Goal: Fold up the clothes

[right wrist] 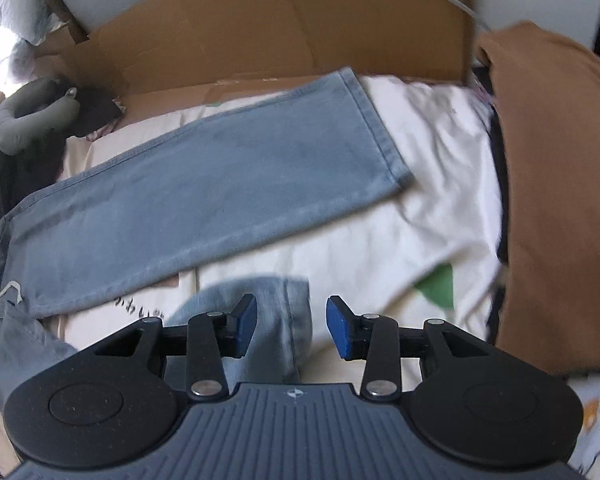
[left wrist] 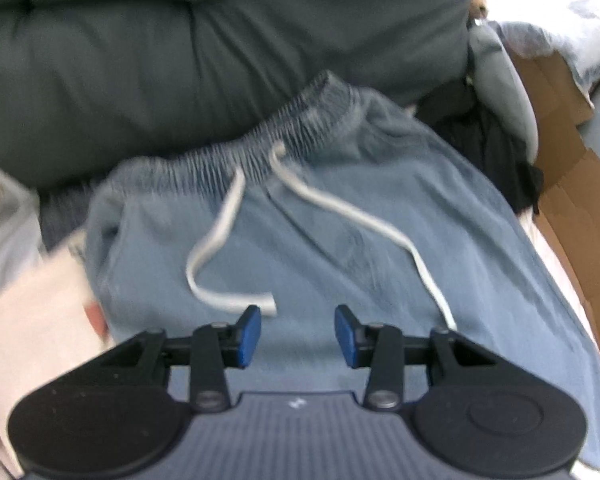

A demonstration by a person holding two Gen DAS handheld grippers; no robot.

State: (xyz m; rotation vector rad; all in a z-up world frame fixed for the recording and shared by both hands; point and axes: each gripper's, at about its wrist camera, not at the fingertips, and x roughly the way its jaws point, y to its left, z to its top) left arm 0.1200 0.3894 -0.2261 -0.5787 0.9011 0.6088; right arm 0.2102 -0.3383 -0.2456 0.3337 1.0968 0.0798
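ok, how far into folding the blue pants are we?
Early. Done: blue pants lie spread on the white sheet, one leg straight. In hand: nothing; left gripper is open over the waistband, right gripper open above the other leg's hem. Left: every fold.

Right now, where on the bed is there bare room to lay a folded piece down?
One free patch: cream sheet between the jeans' straight leg hem and the brown garment. Crowded: the waistband end, hemmed in by dark duvet and cardboard.
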